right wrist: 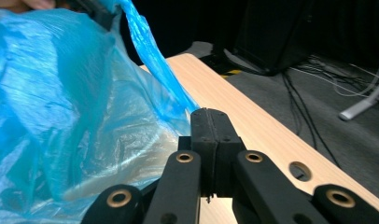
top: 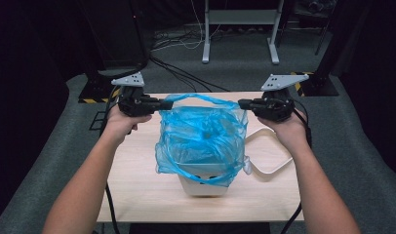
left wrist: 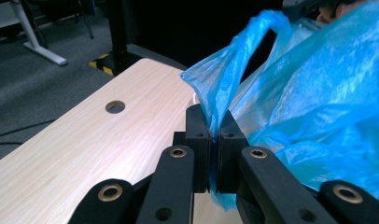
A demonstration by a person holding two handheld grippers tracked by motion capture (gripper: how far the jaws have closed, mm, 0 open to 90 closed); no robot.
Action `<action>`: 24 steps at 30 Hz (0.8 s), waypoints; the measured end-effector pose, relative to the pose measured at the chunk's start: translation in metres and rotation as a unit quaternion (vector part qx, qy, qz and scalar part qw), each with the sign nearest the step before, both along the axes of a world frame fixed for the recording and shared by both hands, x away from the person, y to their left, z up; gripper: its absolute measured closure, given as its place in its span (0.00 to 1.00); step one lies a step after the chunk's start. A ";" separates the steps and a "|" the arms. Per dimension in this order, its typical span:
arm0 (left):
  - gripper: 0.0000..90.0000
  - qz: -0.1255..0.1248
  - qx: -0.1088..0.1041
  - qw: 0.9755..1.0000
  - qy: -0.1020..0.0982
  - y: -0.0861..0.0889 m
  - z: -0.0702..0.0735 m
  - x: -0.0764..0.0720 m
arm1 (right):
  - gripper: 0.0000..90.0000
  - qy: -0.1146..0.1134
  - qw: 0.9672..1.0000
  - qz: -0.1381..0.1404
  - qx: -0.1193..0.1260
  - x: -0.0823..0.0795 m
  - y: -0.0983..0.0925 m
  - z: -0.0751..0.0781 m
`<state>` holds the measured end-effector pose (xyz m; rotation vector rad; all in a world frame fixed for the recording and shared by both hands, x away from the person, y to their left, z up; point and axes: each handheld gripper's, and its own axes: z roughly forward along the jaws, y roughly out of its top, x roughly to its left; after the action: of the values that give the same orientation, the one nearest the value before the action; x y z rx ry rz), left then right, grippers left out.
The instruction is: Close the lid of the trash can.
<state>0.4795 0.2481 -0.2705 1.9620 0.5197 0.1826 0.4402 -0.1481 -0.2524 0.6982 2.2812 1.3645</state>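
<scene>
Blue bag (top: pixel 202 134) veiling white bin (top: pixel 202 184), white tray (top: pixel 270 155) half hidden

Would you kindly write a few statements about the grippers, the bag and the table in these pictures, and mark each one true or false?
1. The left hand-held gripper is shut on the blue plastic bag. True.
2. The right hand-held gripper hangs open, clear of the bag. False: its jaws are closed on the bag's edge.
3. The bag is draped over a white bin. True.
4. The bag lies flat and folded on the wooden table. False: it is held up and spread between both grippers.
5. A white lid-like piece lies on the table to the bag's right. True.
</scene>
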 end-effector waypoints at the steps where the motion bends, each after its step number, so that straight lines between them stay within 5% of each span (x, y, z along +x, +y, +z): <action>1: 0.96 0.001 0.002 1.000 0.003 0.000 -0.002 0.001 | 1.00 0.001 1.000 -0.005 -0.002 0.002 0.000 -0.001; 17: 0.96 -0.008 0.038 0.998 0.041 -0.005 -0.039 0.001 | 1.00 0.059 0.998 -0.004 -0.013 0.006 -0.005 -0.045; 24: 0.96 -0.012 0.029 0.998 0.052 -0.003 -0.055 -0.001 | 1.00 0.076 0.997 0.001 -0.016 0.003 -0.007 -0.061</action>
<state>0.4790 0.2456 -0.3250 2.0422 0.5623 0.0821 0.4432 -0.1554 -0.3133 0.8159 2.4159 1.3137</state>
